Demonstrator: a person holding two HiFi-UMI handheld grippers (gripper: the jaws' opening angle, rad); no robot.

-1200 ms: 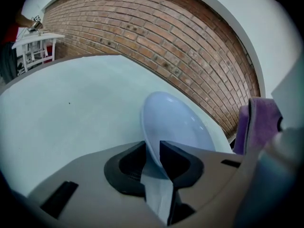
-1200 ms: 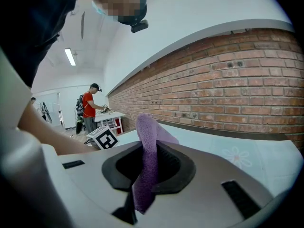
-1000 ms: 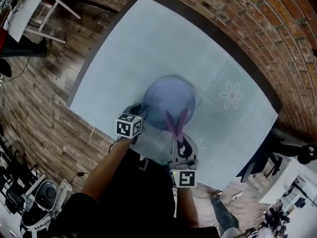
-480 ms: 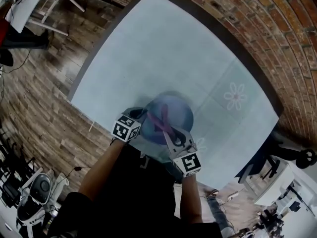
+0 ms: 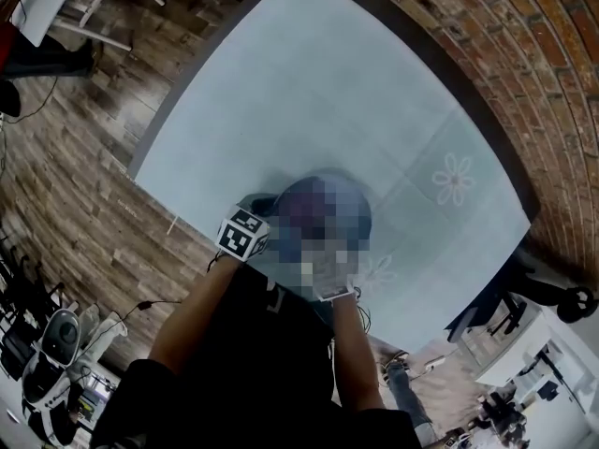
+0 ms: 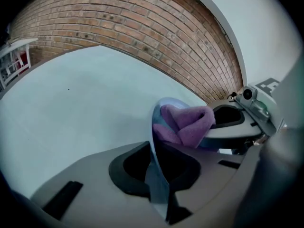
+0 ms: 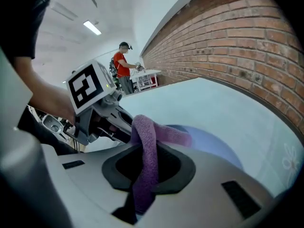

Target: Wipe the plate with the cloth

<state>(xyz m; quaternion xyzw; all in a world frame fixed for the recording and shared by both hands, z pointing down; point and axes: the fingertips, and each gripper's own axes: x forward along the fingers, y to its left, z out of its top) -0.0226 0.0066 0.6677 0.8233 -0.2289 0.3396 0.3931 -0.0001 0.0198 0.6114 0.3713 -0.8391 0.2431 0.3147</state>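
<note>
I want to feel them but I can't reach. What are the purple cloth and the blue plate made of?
The cloth looks like soft terry or microfibre: its surface is fuzzy and nubbly, and it folds limply. The plate looks like smooth plastic or glazed ceramic; its thin pale blue rim has a soft sheen, but the look alone can't settle which.

No readable words, numbers or brands anywhere. Marker cube (image 7: 90,91) shows only a black-and-white square pattern (a code, not lettering).

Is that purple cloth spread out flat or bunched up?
Bunched up. The cloth hangs as a thick roll between the right gripper's jaws, its end folded against the plate.
</note>
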